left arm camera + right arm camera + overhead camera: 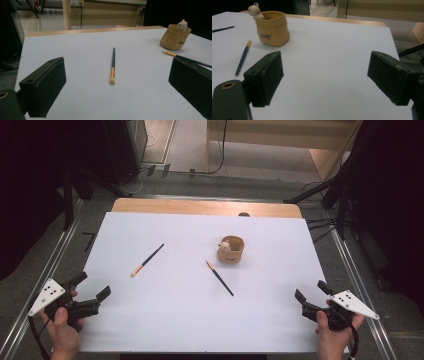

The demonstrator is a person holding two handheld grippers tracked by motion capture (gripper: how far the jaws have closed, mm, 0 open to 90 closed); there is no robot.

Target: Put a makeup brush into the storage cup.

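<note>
We hold the left tool (92,291) and right tool (311,294) wide open and empty at the worktop's (165,320) near corners. For the left brush (112,67), mid-worktop left of the pot (230,249), we would straddle its handle squarely before closing.

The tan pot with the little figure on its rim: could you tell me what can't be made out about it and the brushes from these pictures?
- Tan pot: its inside is hidden by its own wall in all three views.
- The writing on its side is too small to read in either gripper view.
- Right brush: its far end is hidden behind a jaw of the left hand-held gripper.
- Left brush: cut off by the right gripper view's left edge.
</note>
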